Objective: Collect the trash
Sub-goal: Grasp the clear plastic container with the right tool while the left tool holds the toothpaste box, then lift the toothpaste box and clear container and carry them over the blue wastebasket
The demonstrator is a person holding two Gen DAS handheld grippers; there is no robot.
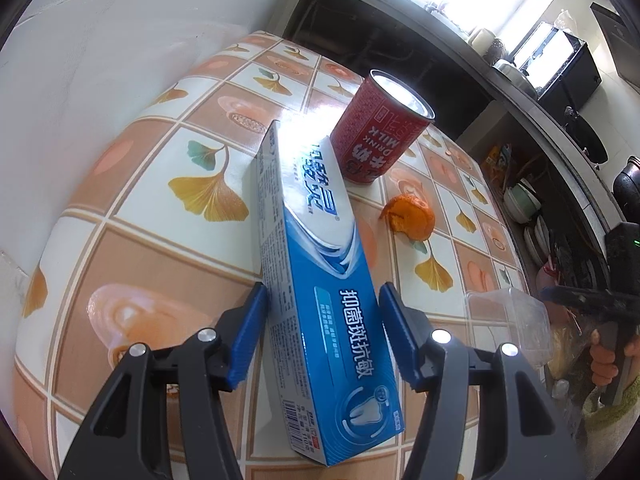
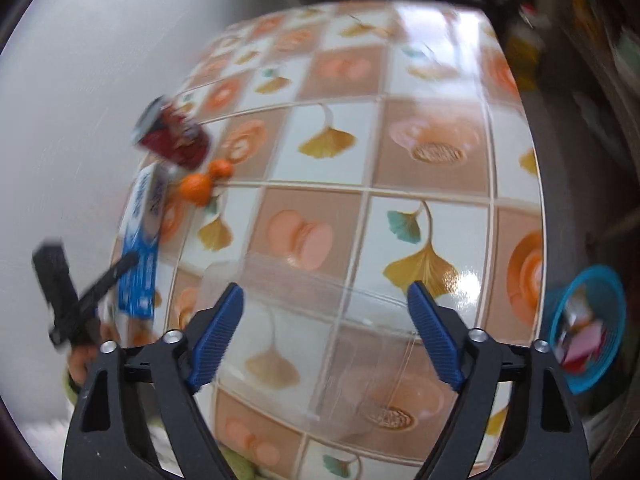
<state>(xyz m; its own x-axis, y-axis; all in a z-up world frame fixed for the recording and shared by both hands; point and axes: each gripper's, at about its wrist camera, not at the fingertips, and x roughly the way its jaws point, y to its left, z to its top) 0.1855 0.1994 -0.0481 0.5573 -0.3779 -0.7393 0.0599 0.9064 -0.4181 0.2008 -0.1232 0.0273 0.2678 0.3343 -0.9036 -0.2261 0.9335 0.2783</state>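
A blue and white toothpaste box (image 1: pixel 320 280) lies lengthwise between the pads of my left gripper (image 1: pixel 323 288), and both blue pads press on its sides. Its far end reaches a red milk-drink can (image 1: pixel 380 136) that stands upright, with a piece of orange peel (image 1: pixel 412 216) to the right. My right gripper (image 2: pixel 326 286) hangs wide open above a clear plastic container (image 2: pixel 360 344) on the table, and its pads do not touch it. That container (image 1: pixel 508 320) also shows at the table's right edge in the left wrist view.
The table (image 2: pixel 440 140) wears a glossy tiled cloth with ginkgo leaves. A white wall (image 1: pixel 100 40) runs along its left side. A blue bin (image 2: pixel 588 328) holding wrappers stands below the table's right edge. A dark counter and shelves with dishes (image 1: pixel 524 200) lie beyond.
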